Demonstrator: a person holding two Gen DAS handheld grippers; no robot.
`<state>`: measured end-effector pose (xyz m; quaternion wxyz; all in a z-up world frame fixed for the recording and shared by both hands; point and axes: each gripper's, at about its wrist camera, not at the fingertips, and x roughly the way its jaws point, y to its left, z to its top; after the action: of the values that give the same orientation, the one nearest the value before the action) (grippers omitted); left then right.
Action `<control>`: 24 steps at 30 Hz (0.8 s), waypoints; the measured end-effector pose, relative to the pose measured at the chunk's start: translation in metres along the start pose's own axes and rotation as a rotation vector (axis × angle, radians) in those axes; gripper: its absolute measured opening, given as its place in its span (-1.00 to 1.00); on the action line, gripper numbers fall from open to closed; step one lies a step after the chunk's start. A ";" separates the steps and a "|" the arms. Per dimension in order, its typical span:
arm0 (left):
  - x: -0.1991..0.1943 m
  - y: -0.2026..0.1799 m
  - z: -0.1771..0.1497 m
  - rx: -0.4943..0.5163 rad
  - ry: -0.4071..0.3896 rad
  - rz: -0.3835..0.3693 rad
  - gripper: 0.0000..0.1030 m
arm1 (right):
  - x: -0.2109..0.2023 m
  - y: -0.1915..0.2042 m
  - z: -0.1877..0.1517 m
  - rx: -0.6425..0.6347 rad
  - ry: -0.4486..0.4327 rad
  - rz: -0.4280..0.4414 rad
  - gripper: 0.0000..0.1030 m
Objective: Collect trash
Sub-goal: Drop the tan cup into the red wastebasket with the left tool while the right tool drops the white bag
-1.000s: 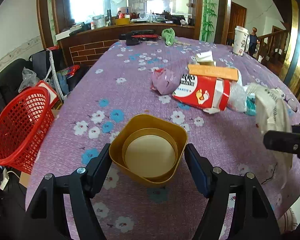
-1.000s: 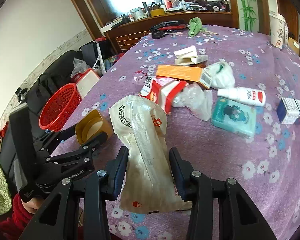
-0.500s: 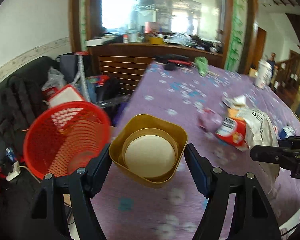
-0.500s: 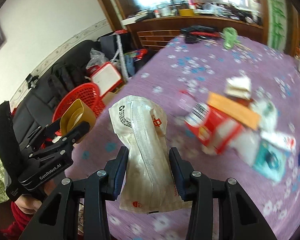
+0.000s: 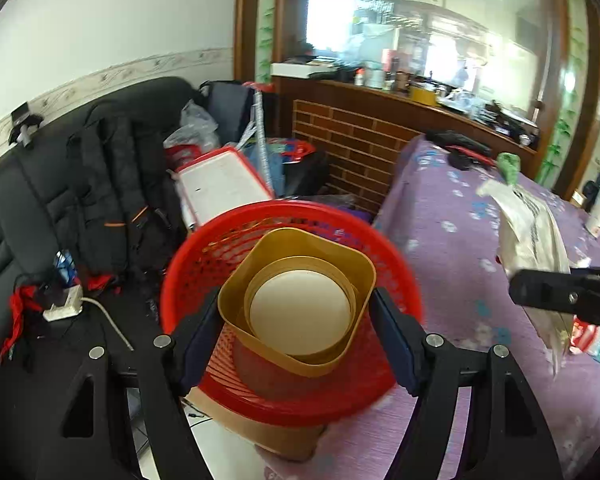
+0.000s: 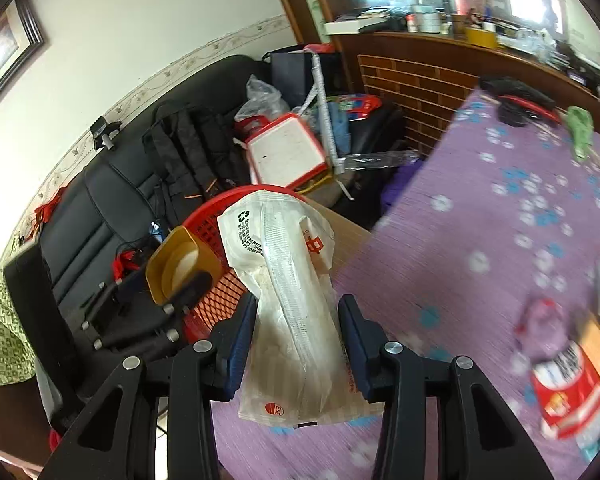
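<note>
Yellow tub (image 5: 300, 300) clamped by left gripper (image 5: 296, 336); right gripper (image 6: 296, 336) grips white wrapper (image 6: 284, 280)

A white wall (image 5: 100, 20) with a patterned border strip ran behind a black sofa (image 5: 28, 208) heaped with dark bags. A brick-patterned wooden counter (image 5: 352, 136) stood beyond it, cluttered on top, beneath a bright window (image 5: 420, 28) framed in dark wood. The surface (image 5: 452, 248) wore a purple flowered cloth. Pale floor tiles (image 5: 220, 444) showed below.
</note>
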<state>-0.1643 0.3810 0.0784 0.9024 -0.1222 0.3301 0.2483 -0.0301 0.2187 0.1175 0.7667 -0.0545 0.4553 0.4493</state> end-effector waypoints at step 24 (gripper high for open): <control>-0.017 -0.029 -0.024 0.028 -0.024 -0.077 0.60 | -0.037 -0.046 -0.041 0.072 -0.095 -0.026 0.38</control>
<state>-0.1731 0.3408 0.0735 0.9169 -0.1191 0.3178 0.2102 -0.0293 0.1478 0.1068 0.7948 -0.0115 0.4334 0.4246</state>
